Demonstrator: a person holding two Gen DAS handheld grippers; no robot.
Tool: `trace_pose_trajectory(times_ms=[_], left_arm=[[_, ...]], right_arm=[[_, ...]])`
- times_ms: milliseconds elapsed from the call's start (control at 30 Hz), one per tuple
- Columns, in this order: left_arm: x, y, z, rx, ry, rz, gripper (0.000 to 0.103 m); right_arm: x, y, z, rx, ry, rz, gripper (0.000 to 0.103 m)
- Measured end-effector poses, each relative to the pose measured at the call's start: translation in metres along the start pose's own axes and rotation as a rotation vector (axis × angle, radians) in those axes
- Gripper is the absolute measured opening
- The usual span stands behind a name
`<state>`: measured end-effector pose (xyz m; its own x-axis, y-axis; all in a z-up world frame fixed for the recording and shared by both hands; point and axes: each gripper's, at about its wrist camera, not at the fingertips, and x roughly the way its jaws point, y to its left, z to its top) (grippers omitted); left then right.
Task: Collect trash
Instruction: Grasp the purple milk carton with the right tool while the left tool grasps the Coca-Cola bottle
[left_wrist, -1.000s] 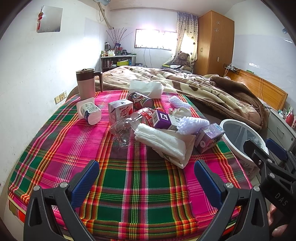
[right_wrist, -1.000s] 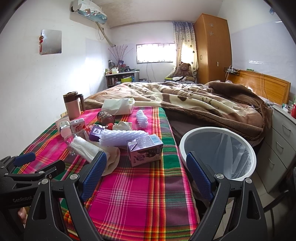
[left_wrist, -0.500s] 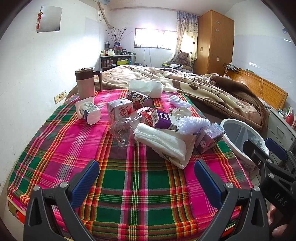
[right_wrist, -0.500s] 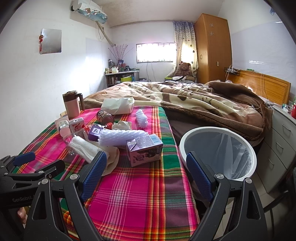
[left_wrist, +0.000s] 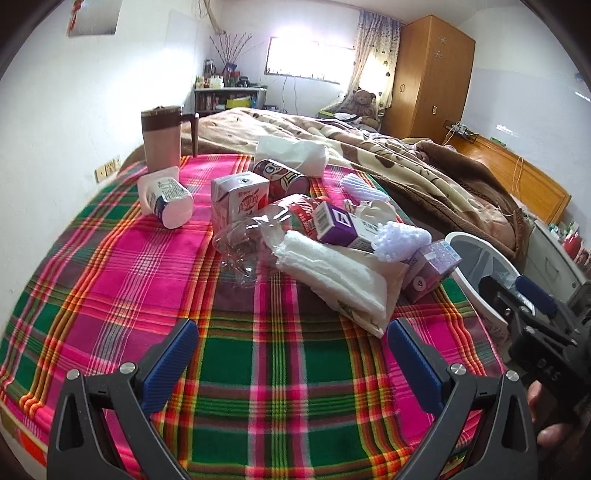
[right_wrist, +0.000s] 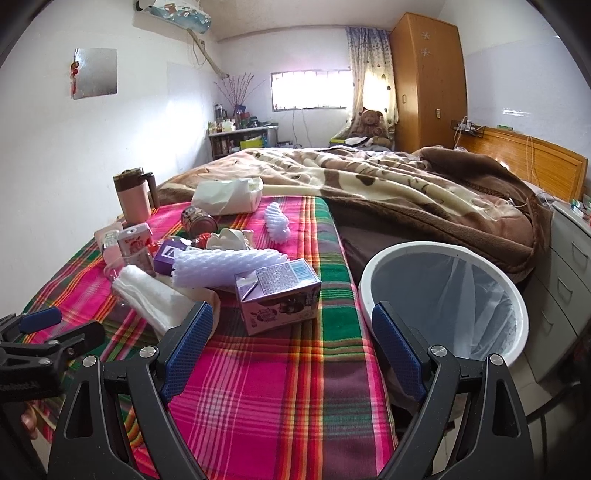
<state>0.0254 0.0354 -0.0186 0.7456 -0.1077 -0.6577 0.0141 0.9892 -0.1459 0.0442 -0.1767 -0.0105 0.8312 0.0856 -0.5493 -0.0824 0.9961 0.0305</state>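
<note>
both grippers are hanging wide open and empty over a plaid blanket. the right gripper is sitting nearer a purple carton, lying on its side just ahead, long axis crosswise, with the lined bin just to its right. the left gripper is facing the litter pile.

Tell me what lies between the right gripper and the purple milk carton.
Only bare plaid blanket lies between the open right gripper and the purple milk carton, seen in the right wrist view.
</note>
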Motion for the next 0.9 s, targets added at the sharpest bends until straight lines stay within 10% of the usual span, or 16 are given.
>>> trace_pose_trajectory(times_ms=[900], left_arm=[[0.067, 0.049, 0.08, -0.026, 0.049, 0.045, 0.103]], right_arm=[[0.065, 0.009, 0.02, -0.086, 0.189, 0.095, 0.09]])
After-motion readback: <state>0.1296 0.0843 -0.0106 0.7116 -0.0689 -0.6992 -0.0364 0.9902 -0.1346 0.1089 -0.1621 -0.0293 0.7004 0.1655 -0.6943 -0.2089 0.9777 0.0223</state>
